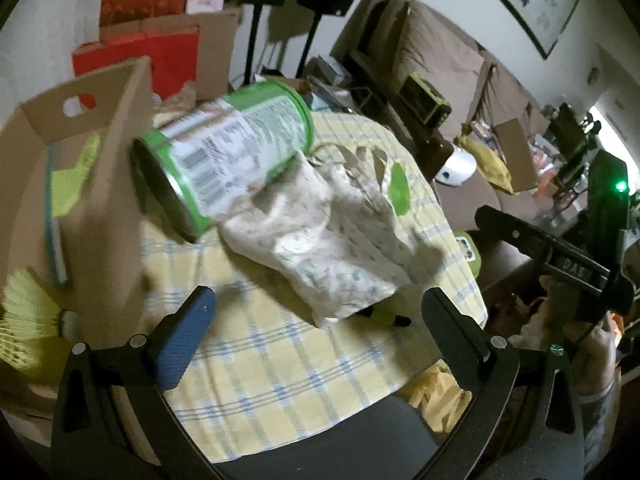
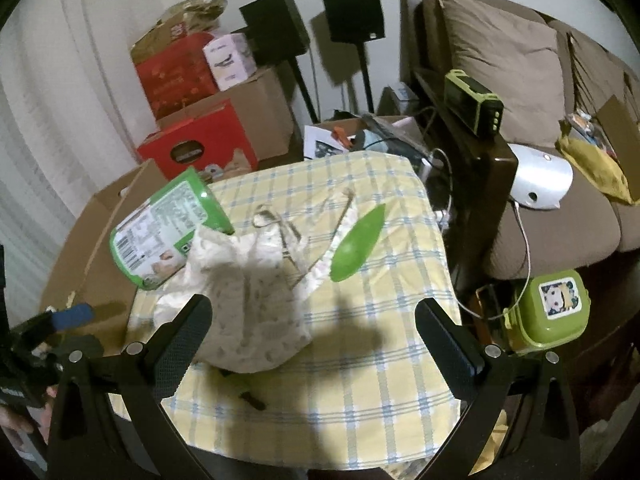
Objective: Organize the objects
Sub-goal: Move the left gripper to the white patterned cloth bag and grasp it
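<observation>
A green-rimmed can [image 1: 228, 156] lies on its side, tilted against a crumpled white patterned cloth bag [image 1: 320, 240] on the yellow checked tablecloth [image 1: 280, 380]. A green spoon [image 1: 400, 188] lies beyond the bag. Both show in the right wrist view: can [image 2: 168, 228], bag [image 2: 248, 308], spoon [image 2: 356, 248]. A marker's dark tip [image 1: 396, 320] pokes out under the bag. My left gripper [image 1: 320, 320] is open and empty, just short of the bag. My right gripper [image 2: 316, 332] is open and empty, its left finger by the bag.
An open cardboard box [image 1: 100, 184] stands left of the can, holding yellow-green items; a yellow shuttlecock [image 1: 28, 316] is beside it. Red boxes [image 2: 200, 148] and speaker stands are behind. A sofa [image 2: 540, 160] and a green lunch box [image 2: 548, 308] are to the right.
</observation>
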A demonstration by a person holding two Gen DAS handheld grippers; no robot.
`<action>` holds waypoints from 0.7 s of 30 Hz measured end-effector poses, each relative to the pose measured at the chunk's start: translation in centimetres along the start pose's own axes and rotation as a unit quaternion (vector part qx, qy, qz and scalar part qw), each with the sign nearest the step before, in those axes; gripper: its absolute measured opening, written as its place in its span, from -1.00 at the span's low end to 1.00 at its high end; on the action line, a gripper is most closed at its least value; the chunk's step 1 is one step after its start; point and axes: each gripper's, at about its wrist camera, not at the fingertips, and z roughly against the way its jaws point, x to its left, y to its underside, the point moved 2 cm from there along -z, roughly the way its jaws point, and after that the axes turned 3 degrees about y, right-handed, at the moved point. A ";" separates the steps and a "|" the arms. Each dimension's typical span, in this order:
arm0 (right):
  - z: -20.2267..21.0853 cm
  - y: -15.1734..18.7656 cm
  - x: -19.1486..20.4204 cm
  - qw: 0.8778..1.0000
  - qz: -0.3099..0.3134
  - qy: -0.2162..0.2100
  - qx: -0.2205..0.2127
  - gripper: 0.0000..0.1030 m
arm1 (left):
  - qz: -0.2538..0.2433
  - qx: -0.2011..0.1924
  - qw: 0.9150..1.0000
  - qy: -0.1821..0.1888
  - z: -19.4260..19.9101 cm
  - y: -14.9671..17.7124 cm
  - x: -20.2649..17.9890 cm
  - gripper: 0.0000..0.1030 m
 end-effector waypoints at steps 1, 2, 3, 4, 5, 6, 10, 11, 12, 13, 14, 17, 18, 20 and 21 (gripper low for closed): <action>-0.1 0.0 -0.3 1.000 -0.003 0.002 0.001 0.99 | 0.000 0.005 1.000 0.003 -0.4 0.0 -0.2 1.00; -0.2 0.1 -0.5 1.000 -0.006 0.006 0.001 0.99 | 0.001 0.011 1.000 0.005 -0.9 0.0 -0.5 1.00; -0.2 0.1 -0.7 1.000 -0.006 0.008 0.001 0.99 | 0.003 0.016 1.000 0.007 -1.4 -0.1 -0.7 1.00; -0.3 0.2 -0.9 1.000 -0.007 0.009 0.002 0.99 | 0.006 0.020 1.000 0.008 -1.9 -0.3 -0.8 0.99; -0.4 0.3 -1.0 1.000 -0.008 0.009 0.004 0.99 | 0.010 0.023 1.000 0.009 -2.3 -0.4 -0.9 0.99; -0.5 0.4 -1.2 1.000 -0.009 0.010 0.005 0.99 | 0.013 0.025 1.000 0.008 -2.7 -0.6 -0.9 0.96; -0.8 0.7 -1.8 1.000 -0.013 0.012 0.009 0.99 | 0.021 0.051 0.998 0.000 -4.4 -0.8 -0.8 0.66; -0.9 0.7 -1.9 1.000 -0.014 0.013 0.010 0.99 | 0.023 0.056 0.998 -0.001 -4.7 -0.8 -0.8 0.55; -1.0 0.8 -2.0 1.000 -0.015 0.013 0.011 0.99 | 0.025 0.059 0.998 0.001 -5.0 -0.7 -0.7 0.36; -1.1 0.8 -2.1 1.000 -0.015 0.013 0.012 0.99 | 0.028 0.063 0.998 0.003 -5.2 -0.7 -0.6 0.26; -1.2 0.9 -2.2 1.000 -0.016 0.012 0.013 0.99 | 0.033 0.066 0.997 0.007 -5.4 -0.7 -0.4 0.23; -1.5 1.1 -2.5 1.000 -0.018 0.013 0.016 0.99 | 0.045 0.071 0.996 0.021 -5.9 -0.9 -0.2 -0.03; -1.6 1.2 -2.6 1.000 -0.019 0.014 0.018 0.99 | 0.048 0.071 0.996 0.022 -6.0 -0.9 -0.2 -0.27; -1.8 1.4 -2.9 0.999 -0.023 0.015 0.021 0.99 | 0.051 0.068 0.996 0.020 -6.0 -1.0 0.0 -0.62; -1.9 1.5 -3.0 0.999 -0.024 0.015 0.022 0.99 | 0.053 0.065 0.996 0.020 -5.8 -1.0 0.1 -0.78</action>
